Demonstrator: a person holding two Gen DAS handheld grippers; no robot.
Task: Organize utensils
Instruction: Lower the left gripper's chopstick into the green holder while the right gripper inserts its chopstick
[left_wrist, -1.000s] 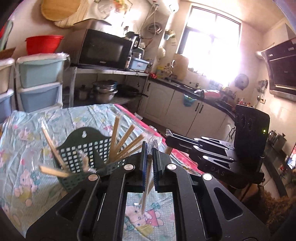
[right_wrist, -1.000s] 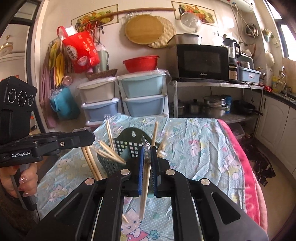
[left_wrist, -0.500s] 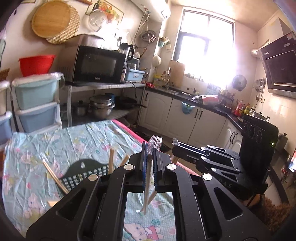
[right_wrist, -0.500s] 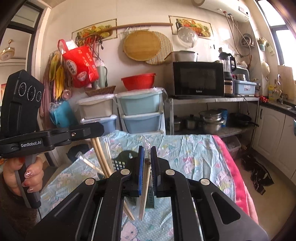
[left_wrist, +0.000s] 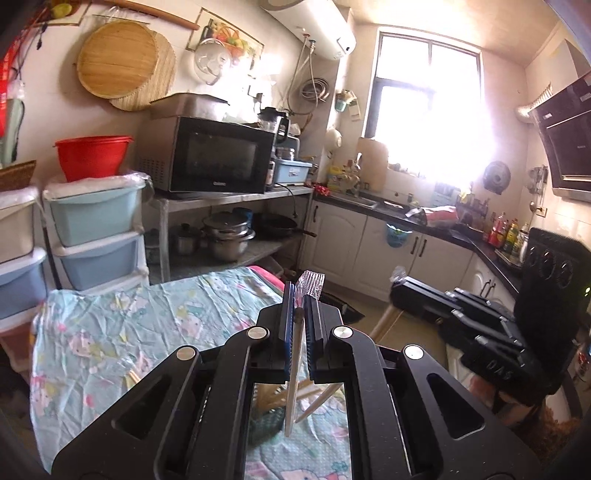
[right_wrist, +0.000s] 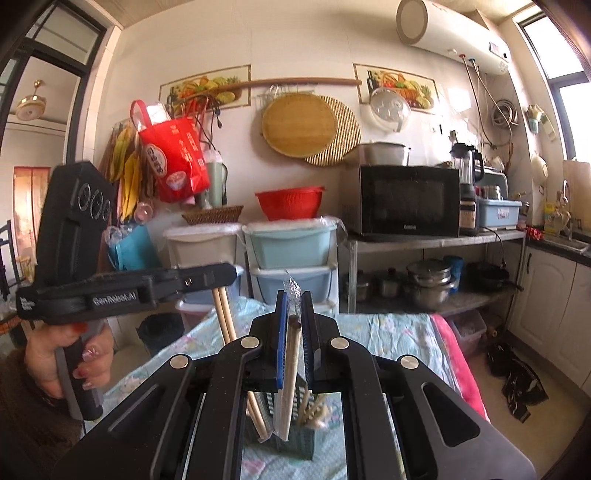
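In the left wrist view my left gripper (left_wrist: 301, 312) is shut on a pair of wooden chopsticks (left_wrist: 292, 391) in a clear wrapper, which hang down over the table. To its right, my right gripper (left_wrist: 400, 291) grips another pair (left_wrist: 384, 322). The right wrist view shows the right gripper (right_wrist: 294, 308) shut on its wrapped chopsticks (right_wrist: 290, 380), with the left gripper (right_wrist: 226, 275) and its chopsticks (right_wrist: 226, 314) on the left. Below both, a dark green mesh utensil basket (right_wrist: 295, 445) holds several chopsticks and is mostly hidden by the gripper bodies.
The table wears a light blue cartoon-print cloth (left_wrist: 110, 332) with a pink edge (right_wrist: 454, 362). A hand (right_wrist: 66, 354) holds the left gripper's handle. Stacked plastic drawers (left_wrist: 96, 236), a microwave shelf (left_wrist: 221, 192) and kitchen cabinets (left_wrist: 369, 243) stand beyond the table.
Both grippers have risen with their chopsticks and tilted up. The basket has dropped from the middle of each view to the bottom, behind the gripper bodies.
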